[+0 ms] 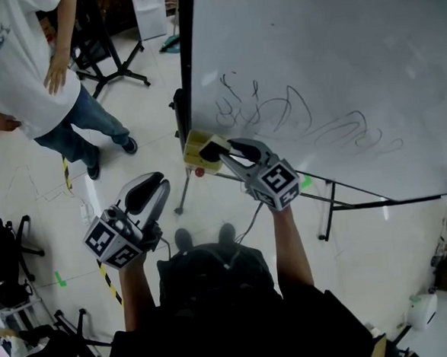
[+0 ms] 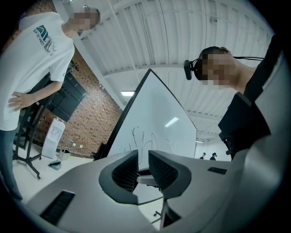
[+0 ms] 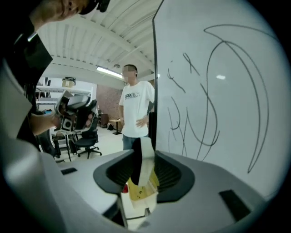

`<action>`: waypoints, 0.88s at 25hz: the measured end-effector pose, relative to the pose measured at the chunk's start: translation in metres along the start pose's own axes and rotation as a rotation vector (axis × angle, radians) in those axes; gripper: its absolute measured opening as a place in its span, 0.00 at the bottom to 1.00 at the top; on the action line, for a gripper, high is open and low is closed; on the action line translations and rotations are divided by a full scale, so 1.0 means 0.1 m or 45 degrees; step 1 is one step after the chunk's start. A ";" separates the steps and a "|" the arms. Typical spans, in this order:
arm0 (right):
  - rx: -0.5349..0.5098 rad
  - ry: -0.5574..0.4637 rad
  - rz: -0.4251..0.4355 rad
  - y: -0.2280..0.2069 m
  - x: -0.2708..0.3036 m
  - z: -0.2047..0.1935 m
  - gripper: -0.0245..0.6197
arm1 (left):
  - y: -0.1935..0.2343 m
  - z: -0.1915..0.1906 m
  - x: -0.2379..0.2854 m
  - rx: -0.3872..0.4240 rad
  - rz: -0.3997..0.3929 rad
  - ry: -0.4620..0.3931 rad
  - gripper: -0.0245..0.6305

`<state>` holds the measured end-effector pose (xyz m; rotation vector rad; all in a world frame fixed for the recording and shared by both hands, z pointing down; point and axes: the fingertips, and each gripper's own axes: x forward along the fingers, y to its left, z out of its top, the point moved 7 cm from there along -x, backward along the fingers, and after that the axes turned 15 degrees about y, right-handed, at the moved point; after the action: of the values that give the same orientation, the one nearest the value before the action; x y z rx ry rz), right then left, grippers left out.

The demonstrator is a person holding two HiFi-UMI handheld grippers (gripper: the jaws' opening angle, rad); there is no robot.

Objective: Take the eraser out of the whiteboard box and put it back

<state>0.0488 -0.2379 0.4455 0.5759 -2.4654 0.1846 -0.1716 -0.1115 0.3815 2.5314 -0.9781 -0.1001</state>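
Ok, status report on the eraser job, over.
Left tool empty, jaws barely apart. Right tool clamped on eraser, held just over the yellow box at the whiteboard edge. Nothing in the way.

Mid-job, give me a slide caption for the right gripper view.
Right tongs grip the eraser over the yellow whiteboard box, beside the scribbled whiteboard.
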 end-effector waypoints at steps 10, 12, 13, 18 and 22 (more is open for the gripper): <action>0.012 -0.180 -0.002 0.06 -0.67 0.40 0.29 | -0.05 0.03 0.04 0.016 -0.010 0.004 0.14; -0.002 -0.181 0.004 0.09 -0.74 0.42 0.29 | -0.07 0.02 0.06 0.014 -0.010 0.003 0.14; -0.004 -0.194 0.006 0.10 -0.78 0.44 0.29 | -0.08 0.02 0.07 0.015 -0.011 0.002 0.14; -0.004 -0.225 0.029 0.14 -0.95 0.46 0.29 | -0.16 -0.01 0.13 0.021 -0.015 0.005 0.14; -0.002 -0.235 0.038 0.14 -1.03 0.43 0.29 | -0.23 -0.02 0.17 0.020 -0.015 0.002 0.14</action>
<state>0.0955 -0.1995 0.3504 0.5786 -2.6535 0.1466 -0.1440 -0.1066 0.3748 2.5512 -0.9670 -0.0945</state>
